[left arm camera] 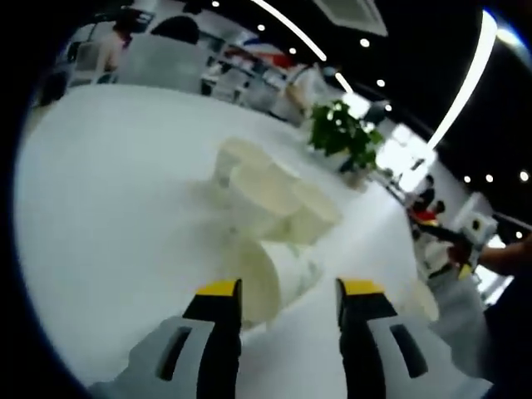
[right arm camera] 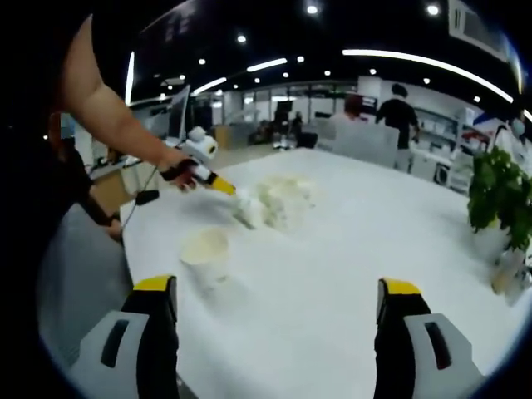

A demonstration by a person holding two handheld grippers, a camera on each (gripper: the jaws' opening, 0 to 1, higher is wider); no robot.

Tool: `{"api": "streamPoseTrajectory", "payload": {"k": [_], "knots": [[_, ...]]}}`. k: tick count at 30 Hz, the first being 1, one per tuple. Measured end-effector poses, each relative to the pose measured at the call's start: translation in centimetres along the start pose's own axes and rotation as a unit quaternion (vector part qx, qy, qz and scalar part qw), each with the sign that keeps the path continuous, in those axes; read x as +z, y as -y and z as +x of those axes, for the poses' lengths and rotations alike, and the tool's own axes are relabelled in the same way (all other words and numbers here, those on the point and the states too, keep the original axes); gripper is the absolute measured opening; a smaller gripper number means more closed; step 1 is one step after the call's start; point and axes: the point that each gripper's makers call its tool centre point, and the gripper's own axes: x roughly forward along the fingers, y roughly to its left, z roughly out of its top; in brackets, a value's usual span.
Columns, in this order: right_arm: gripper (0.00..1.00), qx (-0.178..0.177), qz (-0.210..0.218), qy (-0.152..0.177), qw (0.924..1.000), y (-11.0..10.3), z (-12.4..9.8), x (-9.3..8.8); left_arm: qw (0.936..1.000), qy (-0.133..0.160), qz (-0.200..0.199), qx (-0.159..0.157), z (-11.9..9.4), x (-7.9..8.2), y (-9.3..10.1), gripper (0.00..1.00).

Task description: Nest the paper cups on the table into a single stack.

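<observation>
The left gripper (left arm camera: 287, 320) hangs low over the white table (left arm camera: 108, 224) with its yellow-tipped jaws apart and nothing between them. Just ahead of the jaws a paper cup (left arm camera: 266, 278) lies tipped on its side, its mouth turned toward the left jaw. Beyond it, further from the gripper, a loose cluster of cups (left arm camera: 266, 187) stands crowded together, touching or nearly so; how many there are is hard to tell through the blur.

The right gripper (right arm camera: 278, 320) sits further back, jaws wide apart and empty. Ahead of its left jaw a single upright cup (right arm camera: 205, 252) stands alone, well apart from the cluster of cups (right arm camera: 278, 201) further on, where the other gripper reaches in from the left in a person's hand (right arm camera: 179, 166). A potted plant (right arm camera: 499, 199) stands off to the right of the right jaw.

As a judgement, the task looks barely begun: the cups appear scattered or bunched rather than nested, no single stack is evident, and the lone cup and the tipped one both remain to be gathered

No brand, label or writing is legible on the cups or anything else
</observation>
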Motion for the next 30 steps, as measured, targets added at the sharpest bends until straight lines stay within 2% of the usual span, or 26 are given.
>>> {"api": "streamPoseTrajectory", "payload": {"k": [3, 6, 7, 11, 20, 23, 26, 30], "knots": [[0.98, 0.0, 0.0, -0.001, 1.0, 0.2, 0.0, -0.1, 1.0, -0.006, -0.002, -0.003, 0.3, -0.2, 0.5, 0.3], [0.98, -0.002, 0.003, -0.003, 1.0, 0.4, 0.1, -0.2, 0.9999, -0.006, -0.012, -0.01, 0.5, -0.1, 1.4, 0.17], [0.98, -0.003, 0.004, -0.003, 1.0, 0.4, 0.0, -0.2, 0.9998, -0.007, -0.014, -0.012, 0.5, -0.1, 1.6, 0.09], [0.98, -0.005, 0.006, -0.001, 1.0, 0.4, 0.0, -0.2, 0.9997, -0.008, -0.018, -0.017, 0.1, -0.2, 2.5, 0.03], [0.97, -0.004, 0.007, 0.002, 1.0, 0.4, -0.2, -0.2, 0.9993, -0.016, -0.02, -0.027, -0.7, -0.2, 3.7, 0.0], [0.97, -0.003, 0.005, 0.004, 1.0, 0.4, -0.2, -0.2, 0.9994, -0.019, -0.009, -0.026, -1.2, 0.1, 4.2, 0.0], [0.97, -0.001, 0.006, 0.005, 1.0, 0.3, -0.1, -0.1, 0.999, -0.032, 0.024, -0.02, -1.7, 0.6, 4.9, 0.0], [0.97, 0.002, 0.004, 0.007, 1.0, 0.1, 0.0, -0.1, 0.9951, -0.079, 0.058, -0.014, -2.4, 0.3, 5.7, 0.0]]}}
